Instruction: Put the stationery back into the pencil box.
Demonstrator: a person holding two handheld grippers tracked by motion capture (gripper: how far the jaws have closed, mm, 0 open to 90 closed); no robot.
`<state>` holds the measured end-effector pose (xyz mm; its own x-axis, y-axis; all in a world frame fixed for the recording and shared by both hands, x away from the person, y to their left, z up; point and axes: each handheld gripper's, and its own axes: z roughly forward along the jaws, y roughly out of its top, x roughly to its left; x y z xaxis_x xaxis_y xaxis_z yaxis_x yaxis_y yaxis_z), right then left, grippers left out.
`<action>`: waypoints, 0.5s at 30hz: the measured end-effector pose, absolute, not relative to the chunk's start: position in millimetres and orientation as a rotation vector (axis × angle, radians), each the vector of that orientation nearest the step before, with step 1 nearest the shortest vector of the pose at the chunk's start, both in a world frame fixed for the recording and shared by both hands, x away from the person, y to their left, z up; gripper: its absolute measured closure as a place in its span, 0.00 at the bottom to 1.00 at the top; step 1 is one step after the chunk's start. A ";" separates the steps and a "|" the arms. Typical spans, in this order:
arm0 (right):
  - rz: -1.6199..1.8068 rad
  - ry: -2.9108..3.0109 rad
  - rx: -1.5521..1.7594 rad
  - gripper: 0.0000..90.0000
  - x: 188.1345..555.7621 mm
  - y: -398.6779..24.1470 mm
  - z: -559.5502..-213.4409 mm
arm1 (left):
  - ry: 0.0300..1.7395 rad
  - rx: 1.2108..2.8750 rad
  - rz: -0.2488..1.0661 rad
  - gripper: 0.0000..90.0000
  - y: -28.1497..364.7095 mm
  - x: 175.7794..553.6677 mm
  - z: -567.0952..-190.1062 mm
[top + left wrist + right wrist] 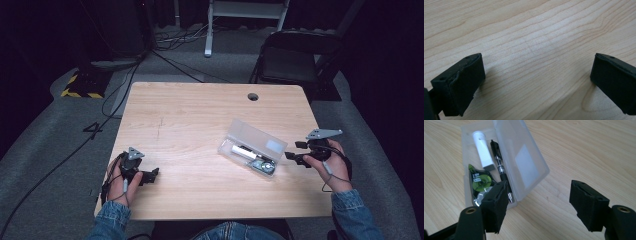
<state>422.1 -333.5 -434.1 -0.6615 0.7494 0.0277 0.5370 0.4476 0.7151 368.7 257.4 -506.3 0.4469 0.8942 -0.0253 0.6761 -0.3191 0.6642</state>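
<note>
Left tongs [153, 174] lie near the worktop's [200, 110] front left corner, jaws parted wide over bare wood with nothing between them, as the left gripper view confirms [536, 82]. They are well apart from the work and appear idle.

The clear plastic case [252, 147] sits right of centre, toward the worktop's right edge, its lid [260, 136] standing open on the far side. Inside lie a white tube [483, 150], a black pen [500, 168] just beside it, and a green correction-tape dispenser [480, 183] at the near end. All three lie within the tray; the pen's tip end is hidden behind one jaw in the right gripper view.

Right tongs [292, 151] stand just beside the case's right-hand end, jaws spread wide and gripping nothing [539, 205].

Assessment: the step in hand appears to be an approach to the case, either to take an item out or to shut the lid. For a clean result:
- Choose one target before closing; tube and pen lie too near each other for a loose grab.
- Come down with the jaws straddling the item across its narrow side.
- Keep clear of the thin tray wall, which would likely slide on the smooth wood if nudged.
- Bring the left tongs over to steady the case if it shifts.
</note>
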 end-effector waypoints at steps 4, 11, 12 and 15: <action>0.995 2.401 1.134 0.34 425.1 -340.1 -444.5 | 1.310 2.095 0.468 0.00 257.3 368.8 -506.2; 0.913 2.394 1.250 0.30 434.9 -354.2 -469.0 | 1.311 2.093 0.468 0.00 257.2 368.8 -506.3; 0.913 2.394 1.250 0.30 434.9 -354.2 -469.0 | 1.310 2.095 0.467 0.00 257.3 368.8 -506.2; 0.895 2.398 1.278 0.28 437.7 -359.4 -477.5 | 1.309 2.095 0.468 0.00 257.3 368.9 -506.3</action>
<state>437.7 -359.4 -477.5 -0.5698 0.8208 0.0416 0.6473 0.4170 0.6381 368.9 257.3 -506.3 0.4469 0.8942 -0.0249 0.6755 -0.3190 0.6648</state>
